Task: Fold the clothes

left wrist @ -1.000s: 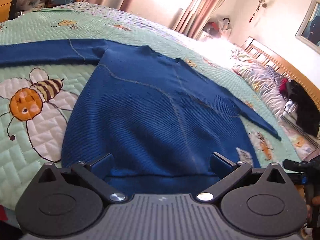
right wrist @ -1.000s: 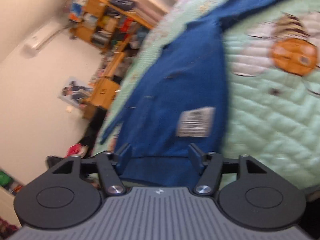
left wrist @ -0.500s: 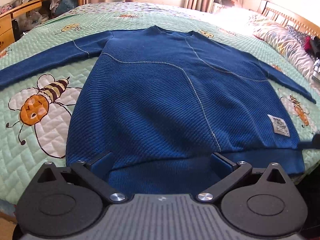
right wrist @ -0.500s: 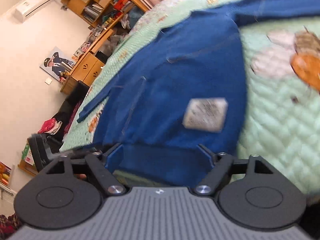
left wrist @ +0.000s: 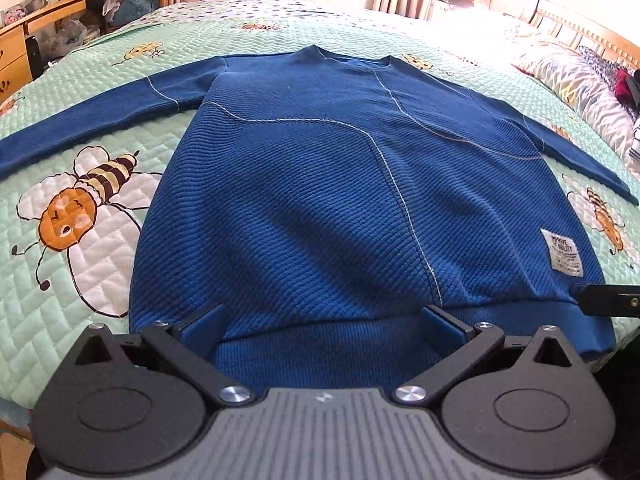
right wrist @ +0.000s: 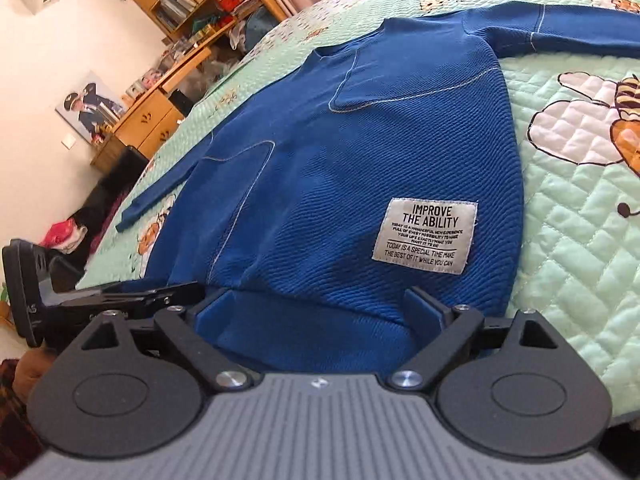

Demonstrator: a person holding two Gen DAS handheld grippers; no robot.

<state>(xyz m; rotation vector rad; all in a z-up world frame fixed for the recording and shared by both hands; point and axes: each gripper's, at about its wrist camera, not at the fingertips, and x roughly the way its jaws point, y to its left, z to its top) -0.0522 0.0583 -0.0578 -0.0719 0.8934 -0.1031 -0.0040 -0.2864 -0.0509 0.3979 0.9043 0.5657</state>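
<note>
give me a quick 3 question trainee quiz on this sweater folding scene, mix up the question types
1. True or false: the blue sweater lies spread flat on the bee quilt with both sleeves stretched out.
2. Multiple choice: the white patch sits nearest to A) the neckline, B) the hem, C) a sleeve cuff.
3. Short answer: is either the left gripper or the right gripper pinching cloth?

Key
1. True.
2. B, just above the hem band.
3. No. Both hover at the hem with jaws apart; the right gripper's jaws are opening, with the hem between them but not pressed.
</note>
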